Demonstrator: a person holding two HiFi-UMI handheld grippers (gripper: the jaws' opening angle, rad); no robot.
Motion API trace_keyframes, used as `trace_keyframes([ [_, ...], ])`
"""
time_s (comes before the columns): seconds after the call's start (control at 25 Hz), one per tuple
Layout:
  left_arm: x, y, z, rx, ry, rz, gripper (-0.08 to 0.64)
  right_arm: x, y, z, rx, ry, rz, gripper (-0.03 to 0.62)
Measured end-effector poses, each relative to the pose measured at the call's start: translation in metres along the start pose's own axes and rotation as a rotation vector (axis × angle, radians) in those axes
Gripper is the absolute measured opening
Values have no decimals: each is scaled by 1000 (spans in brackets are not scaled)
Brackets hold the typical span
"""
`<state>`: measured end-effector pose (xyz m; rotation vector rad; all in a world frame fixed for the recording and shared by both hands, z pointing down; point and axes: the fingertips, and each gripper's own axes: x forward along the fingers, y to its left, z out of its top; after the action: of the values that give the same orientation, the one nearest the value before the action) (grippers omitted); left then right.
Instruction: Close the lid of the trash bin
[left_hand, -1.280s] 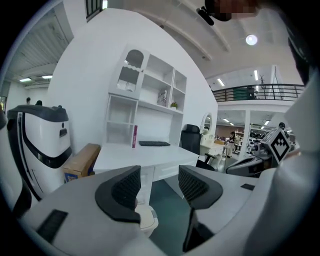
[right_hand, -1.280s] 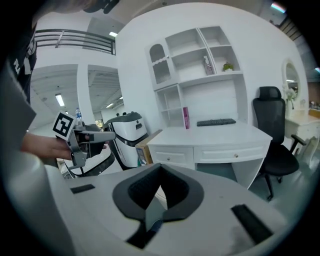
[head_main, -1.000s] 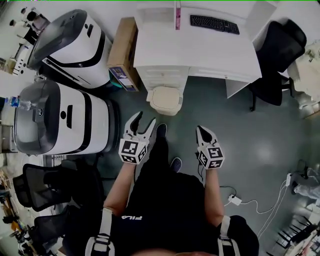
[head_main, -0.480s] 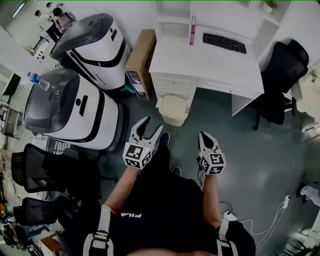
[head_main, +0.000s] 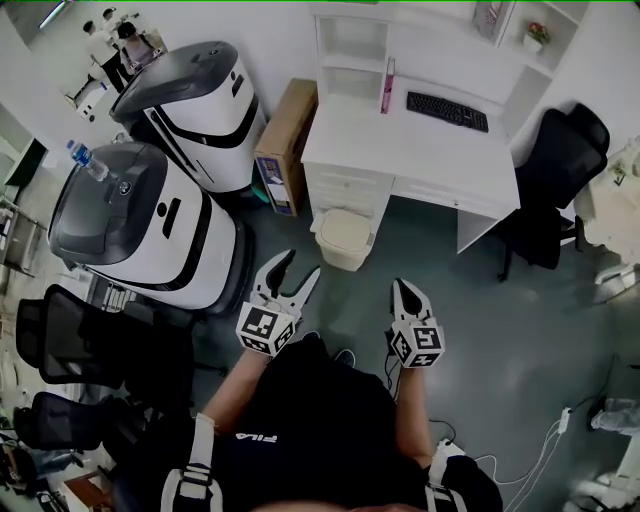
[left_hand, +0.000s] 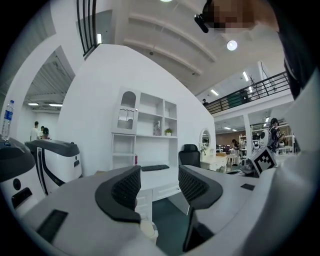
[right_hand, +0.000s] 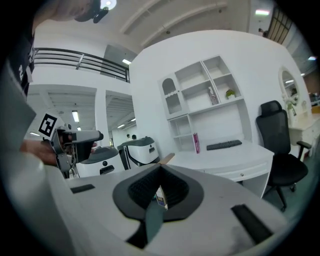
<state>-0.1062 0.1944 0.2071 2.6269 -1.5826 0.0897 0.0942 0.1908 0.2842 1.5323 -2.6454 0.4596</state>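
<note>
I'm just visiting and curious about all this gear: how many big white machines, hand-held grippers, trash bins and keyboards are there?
Big white machines: 2
Hand-held grippers: 2
Trash bins: 1
Keyboards: 1
Total: 6

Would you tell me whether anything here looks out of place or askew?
Little does: a clear plastic water bottle stands atop the grey-topped white machine, an odd perch. The cream trash bin has its lid shut.

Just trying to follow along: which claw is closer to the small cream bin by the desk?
Left. In the head view the left gripper is below-left of the trash bin, jaws apart. The right gripper, jaws together, is farther off at its lower right. Neither touches it.
</note>
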Motion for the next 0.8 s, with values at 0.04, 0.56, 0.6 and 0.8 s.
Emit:
trace_keyframes([
  [0.04, -2, 5, 0, -3, -6, 2, 242, 1, 1, 4, -10, -10, -9, 3],
  [0.56, -24, 48, -3, -49, -23, -32, 242, 12, 43, 54, -4, -99, -60, 3],
  [0.6, -25, 48, -4, -53, -25, -40, 242, 12, 43, 53, -2, -96, -72, 3],
  [0.8, -27, 46, -9, -68, -21, -53, 242, 15, 53, 56, -9, -96, -69, 3],
])
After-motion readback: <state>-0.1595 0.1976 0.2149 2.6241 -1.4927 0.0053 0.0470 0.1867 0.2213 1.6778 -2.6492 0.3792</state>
